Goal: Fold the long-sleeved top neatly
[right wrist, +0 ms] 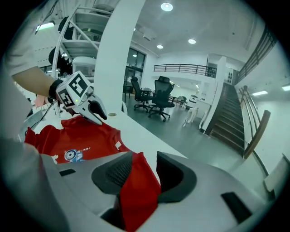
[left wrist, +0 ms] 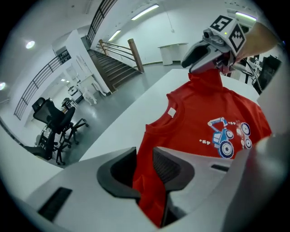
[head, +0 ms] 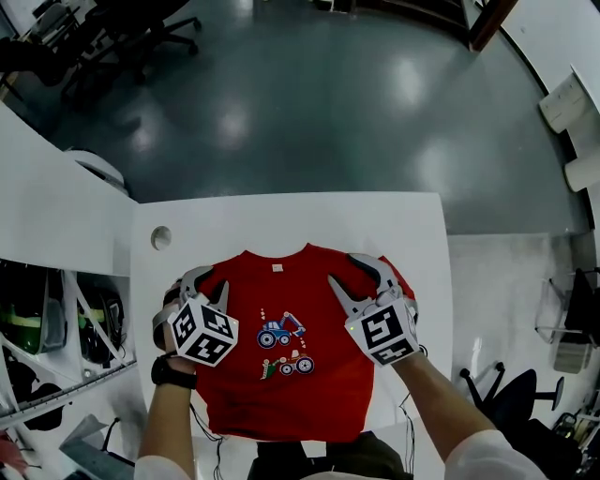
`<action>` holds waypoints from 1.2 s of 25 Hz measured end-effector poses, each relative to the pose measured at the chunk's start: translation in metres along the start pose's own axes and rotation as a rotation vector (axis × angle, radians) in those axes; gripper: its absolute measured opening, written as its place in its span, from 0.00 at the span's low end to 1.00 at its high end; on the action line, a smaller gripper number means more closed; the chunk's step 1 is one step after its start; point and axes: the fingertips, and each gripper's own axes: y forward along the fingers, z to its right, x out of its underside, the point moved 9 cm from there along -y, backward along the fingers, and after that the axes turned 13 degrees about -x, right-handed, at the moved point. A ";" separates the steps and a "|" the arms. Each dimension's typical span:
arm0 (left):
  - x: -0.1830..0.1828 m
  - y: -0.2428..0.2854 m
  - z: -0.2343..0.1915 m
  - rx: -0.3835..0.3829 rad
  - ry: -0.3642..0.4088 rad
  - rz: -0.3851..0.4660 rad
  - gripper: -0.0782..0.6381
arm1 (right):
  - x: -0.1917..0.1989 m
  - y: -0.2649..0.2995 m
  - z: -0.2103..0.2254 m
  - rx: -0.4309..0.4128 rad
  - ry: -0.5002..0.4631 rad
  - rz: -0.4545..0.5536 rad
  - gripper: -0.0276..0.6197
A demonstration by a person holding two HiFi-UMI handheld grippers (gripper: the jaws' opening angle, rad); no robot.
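Note:
A red long-sleeved top (head: 281,375) with a tractor print lies front up on the white table (head: 281,217), collar toward the far edge. My left gripper (head: 208,284) is at the top's left shoulder, and a fold of red cloth (left wrist: 147,181) is pinched between its jaws (left wrist: 144,156). At the right shoulder, my right gripper (head: 343,269) holds another fold of the cloth (right wrist: 136,190) between its jaws (right wrist: 144,164). Each gripper shows in the other's view: the right gripper (left wrist: 204,54) and the left gripper (right wrist: 90,108), both over the top (right wrist: 86,136). The sleeves are not visible as spread out.
A round hole (head: 161,237) is in the table at the far left. Shelving with gear (head: 56,328) stands left of the table. Office chairs (head: 141,28) stand on the grey floor beyond, and a staircase (right wrist: 235,122) shows in the gripper views.

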 end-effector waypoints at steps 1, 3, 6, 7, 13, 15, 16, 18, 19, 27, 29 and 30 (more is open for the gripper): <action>-0.001 0.003 -0.002 0.002 0.007 -0.003 0.27 | 0.001 0.003 0.002 -0.004 -0.005 -0.014 0.32; -0.001 0.010 -0.004 0.008 0.024 -0.010 0.28 | 0.003 0.009 0.005 -0.015 -0.012 -0.038 0.32; -0.001 0.019 -0.005 0.022 0.049 -0.019 0.28 | 0.007 0.020 0.008 -0.036 -0.029 -0.072 0.32; -0.001 0.022 -0.005 0.030 0.056 -0.021 0.28 | 0.008 0.023 0.009 -0.042 -0.034 -0.082 0.32; -0.002 0.034 -0.001 0.084 0.088 -0.043 0.30 | 0.015 0.044 0.015 -0.095 -0.044 -0.150 0.32; -0.002 0.038 -0.001 0.100 0.101 -0.053 0.30 | 0.017 0.051 0.019 -0.109 -0.047 -0.178 0.31; -0.002 0.039 -0.002 0.107 0.107 -0.056 0.30 | 0.018 0.055 0.021 -0.116 -0.047 -0.195 0.30; -0.004 0.042 -0.003 0.121 0.112 -0.061 0.30 | 0.022 0.062 0.024 -0.135 -0.043 -0.235 0.28; -0.004 0.043 -0.004 0.130 0.114 -0.064 0.30 | 0.025 0.065 0.026 -0.146 -0.038 -0.257 0.28; -0.010 0.050 -0.001 0.157 0.169 -0.070 0.17 | 0.027 0.078 0.034 -0.242 -0.065 -0.318 0.12; -0.012 0.053 -0.003 0.156 0.165 -0.070 0.16 | 0.028 0.078 0.037 -0.244 -0.068 -0.316 0.11; -0.013 0.055 -0.004 0.153 0.164 -0.071 0.16 | 0.028 0.078 0.039 -0.242 -0.070 -0.315 0.11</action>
